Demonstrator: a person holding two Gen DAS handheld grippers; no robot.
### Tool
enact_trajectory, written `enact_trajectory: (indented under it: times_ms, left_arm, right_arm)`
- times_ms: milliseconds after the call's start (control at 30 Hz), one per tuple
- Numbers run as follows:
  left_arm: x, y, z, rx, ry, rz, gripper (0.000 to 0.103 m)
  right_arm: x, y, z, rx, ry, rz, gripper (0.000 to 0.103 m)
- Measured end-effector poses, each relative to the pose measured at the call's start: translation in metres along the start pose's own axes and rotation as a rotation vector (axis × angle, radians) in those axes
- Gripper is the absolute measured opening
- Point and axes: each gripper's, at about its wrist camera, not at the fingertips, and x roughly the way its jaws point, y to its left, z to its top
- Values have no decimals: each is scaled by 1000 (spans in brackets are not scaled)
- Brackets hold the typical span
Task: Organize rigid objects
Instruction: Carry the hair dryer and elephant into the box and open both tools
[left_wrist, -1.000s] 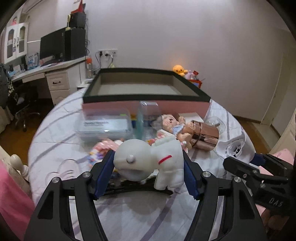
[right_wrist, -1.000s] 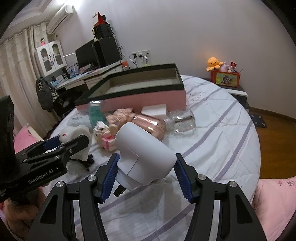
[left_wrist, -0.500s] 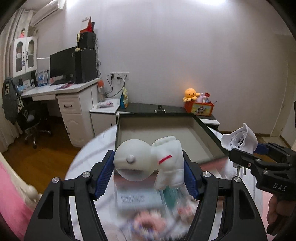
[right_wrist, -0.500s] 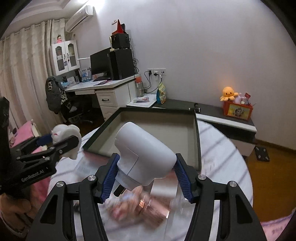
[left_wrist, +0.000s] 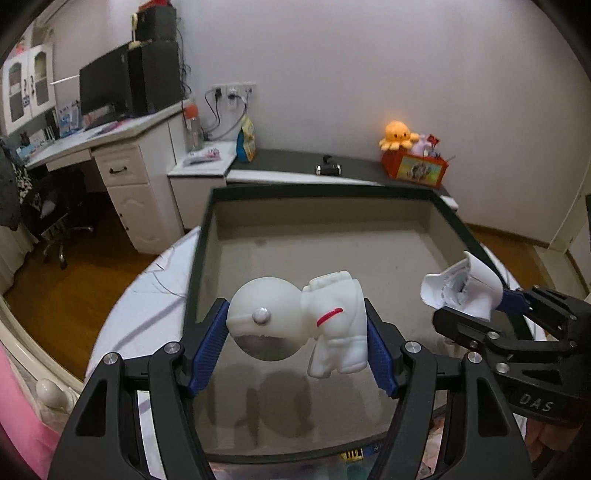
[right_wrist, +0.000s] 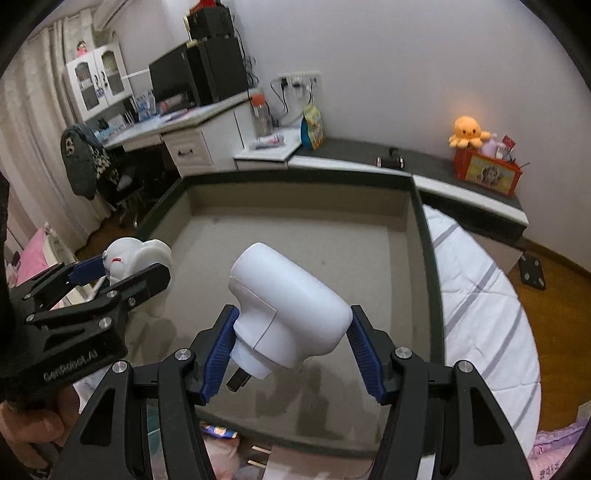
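Clearly little is done: the large dark-rimmed shallow box (left_wrist: 373, 251) looks bare, while the left tongs (left_wrist: 295, 347) grip a white plastic astronaut figure (left_wrist: 295, 325) and the right tongs (right_wrist: 291, 350) grip a white plug adapter (right_wrist: 288, 306) above it; "DAS" and "GenRobot.AI" mark the tongs

The left gripper (left_wrist: 297, 343) is clamped on a white astronaut figure (left_wrist: 295, 325). To its right, the right gripper (right_wrist: 291, 343) grips a white plug adapter (right_wrist: 288, 314), both raised side by side.
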Motion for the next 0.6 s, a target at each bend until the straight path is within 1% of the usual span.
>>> enact_trajectory:
  times_ms: [33,100,133,167,200,233,333,467,600]
  left_arm:
    - [1,-1,-1,1,1,3,70]
    - [1,-3,-1,5,-3,18,78]
    - [-1,-2,-1,4,-11,22,90]
    - [-5,-2,-1,2,-29,33,96]
    - [-9,0,1,1,-42,41,98]
    - [-15,3,1,-2,-60,44,101]
    - [-37,10,1,-9,-106,55,103]
    - [-75,17,-9,-23,-182,79,103]
    - [-117,23,-25,-60,-251,63,103]
  right_arm:
    - [4,-2,-1,9,15,-1,61]
    - [10,-6,-4,18,44,0,62]
    - [9,-6,-4,9,42,-1,63]
    - [6,-6,-5,9,36,12,70]
    - [3,-7,-4,19,33,15,75]
    - [0,-10,-4,34,28,8,87]
    - [-13,-15,-6,62,-4,23,103]
    - [-36,-16,-11,95,-61,14,103]
    - [-74,-7,-26,114,-142,21,103]
